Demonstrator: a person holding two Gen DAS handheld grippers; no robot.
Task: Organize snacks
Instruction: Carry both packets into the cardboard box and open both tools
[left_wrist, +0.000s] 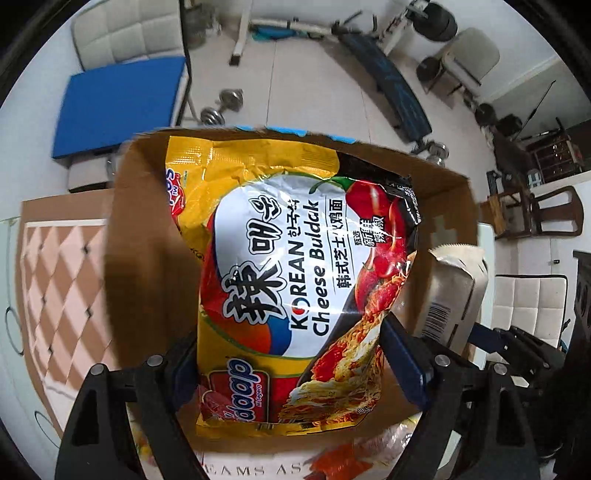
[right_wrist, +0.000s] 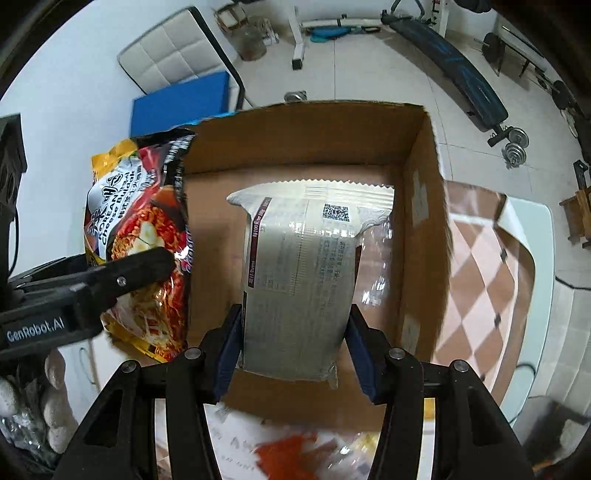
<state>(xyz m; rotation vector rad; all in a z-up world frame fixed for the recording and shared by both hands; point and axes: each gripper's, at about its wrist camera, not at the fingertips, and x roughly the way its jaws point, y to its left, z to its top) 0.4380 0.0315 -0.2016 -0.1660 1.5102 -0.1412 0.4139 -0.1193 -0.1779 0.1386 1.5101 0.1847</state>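
My left gripper (left_wrist: 288, 354) is shut on a yellow Korean Cheese Buldak noodle packet (left_wrist: 291, 273) and holds it over the open cardboard box (left_wrist: 147, 258). My right gripper (right_wrist: 291, 343) is shut on a silver snack packet (right_wrist: 299, 273), back side up, held inside the box (right_wrist: 421, 221). The silver packet also shows in the left wrist view (left_wrist: 454, 291), to the right. The noodle packet (right_wrist: 136, 229) and the left gripper's finger (right_wrist: 122, 277) show at the left of the right wrist view, at the box's left wall.
More snack packets (right_wrist: 291, 454) lie blurred on the table in front of the box. A checkered mat (right_wrist: 480, 288) lies to the right. Chairs, a blue mat (left_wrist: 118, 110), dumbbells and a workout bench (right_wrist: 454, 70) stand on the floor beyond.
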